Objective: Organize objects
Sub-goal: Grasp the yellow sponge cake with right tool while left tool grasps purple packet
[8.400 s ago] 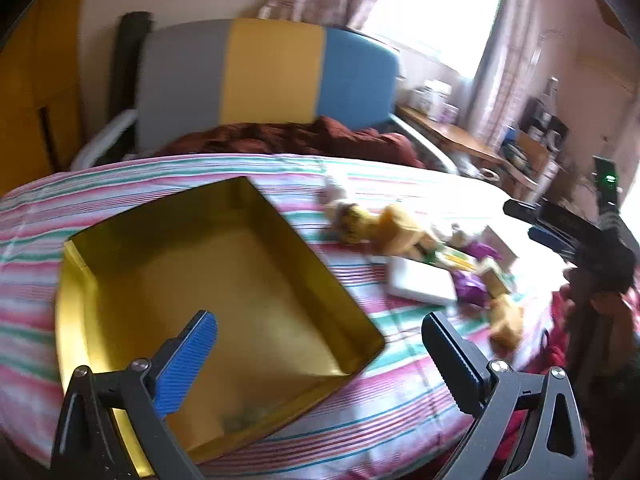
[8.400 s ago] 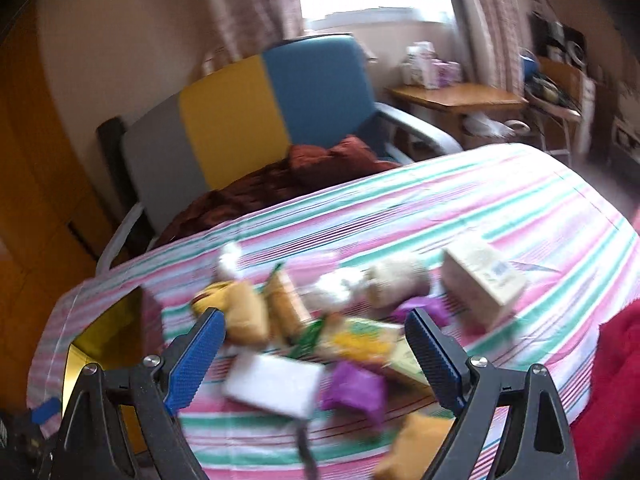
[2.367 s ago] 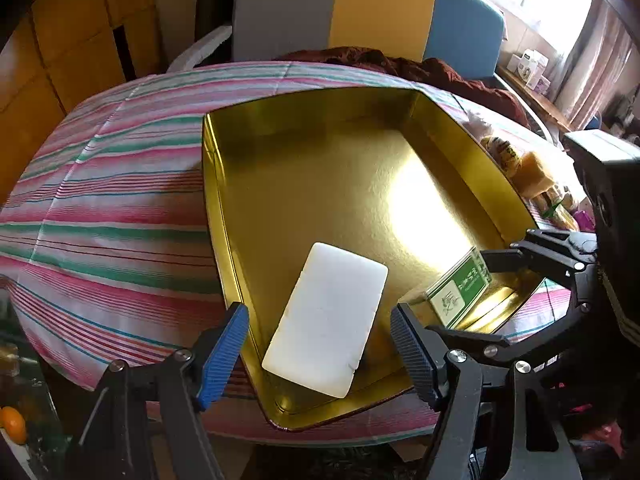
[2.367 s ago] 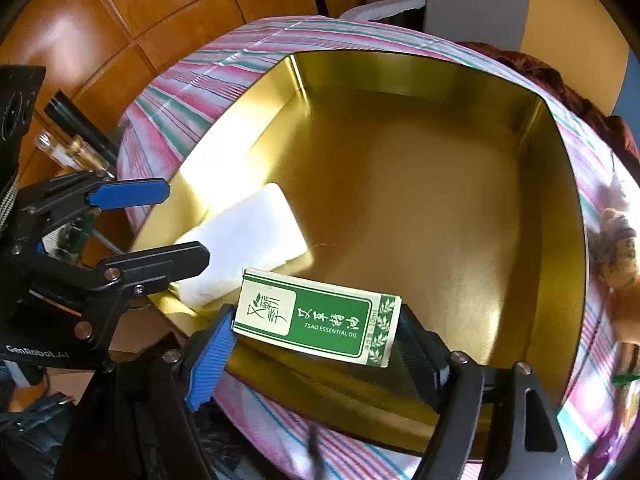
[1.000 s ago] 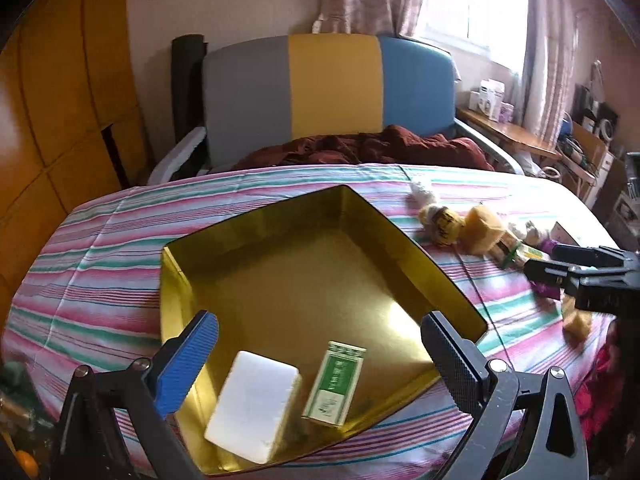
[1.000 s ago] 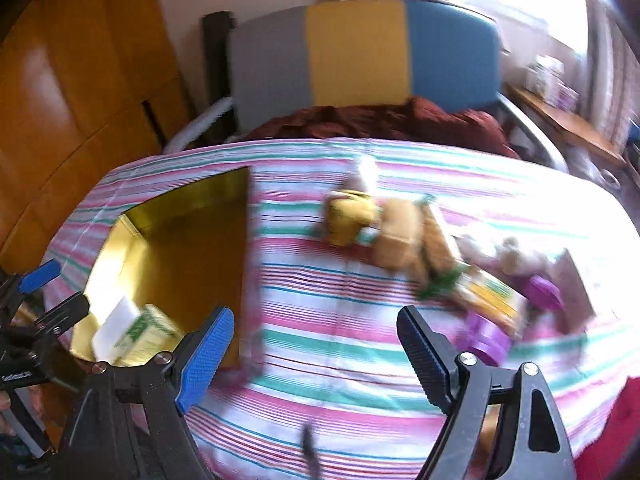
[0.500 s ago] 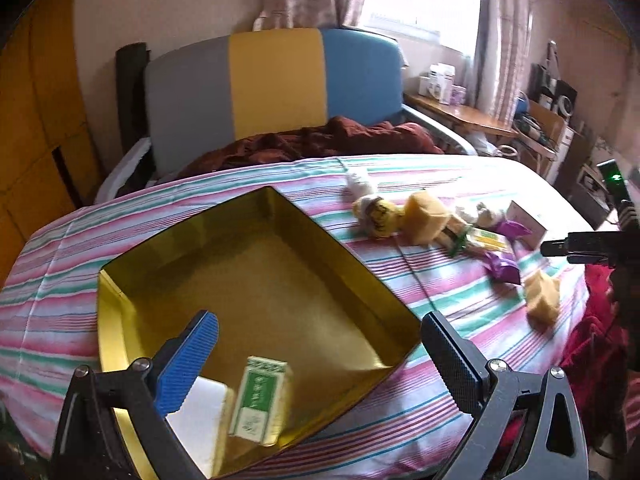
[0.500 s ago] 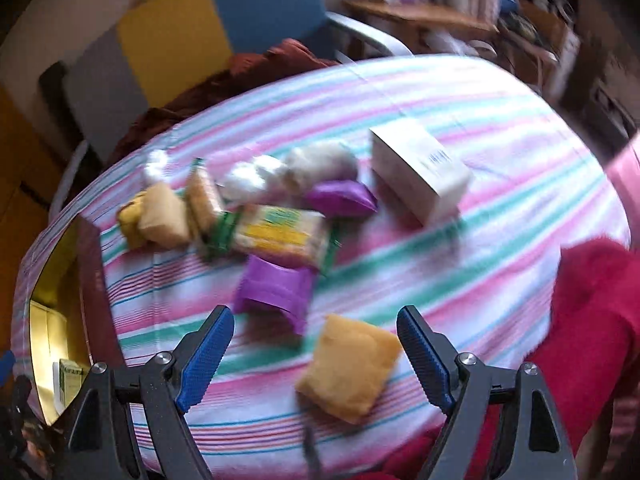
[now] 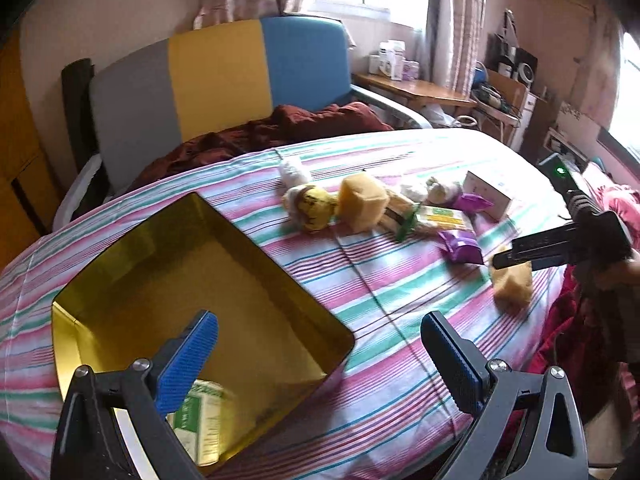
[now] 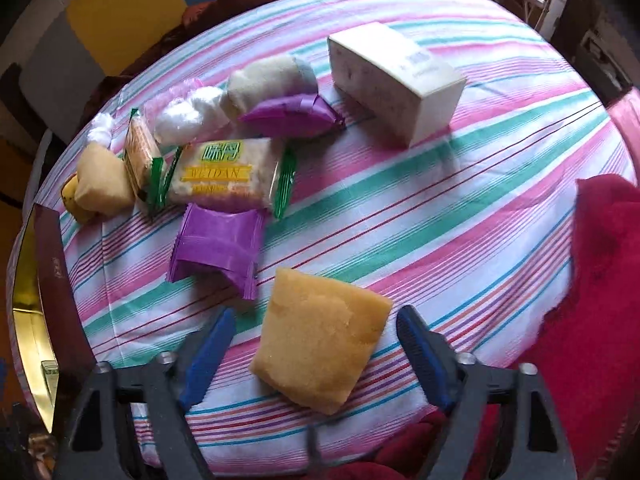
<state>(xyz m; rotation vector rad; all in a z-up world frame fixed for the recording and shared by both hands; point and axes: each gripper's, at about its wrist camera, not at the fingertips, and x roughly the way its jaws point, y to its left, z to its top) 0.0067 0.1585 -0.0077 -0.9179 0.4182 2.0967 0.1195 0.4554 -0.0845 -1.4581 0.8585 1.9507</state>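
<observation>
The right gripper [image 10: 312, 344] hangs spread wide, its fingers on either side of a yellow cake packet [image 10: 320, 340] near the striped table's [image 10: 460, 208] front edge, not touching it. Bare cloth lies to the packet's right. The left gripper [image 9: 320, 354], also wide and holding nothing, hovers over the gold tray's [image 9: 256, 256] near corner, where a green box [image 9: 200, 424] lies.

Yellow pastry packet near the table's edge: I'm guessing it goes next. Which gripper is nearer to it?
Right. The right gripper has its open jaws either side of the yellow pastry packet; the left gripper hangs over the gold tin.
</observation>
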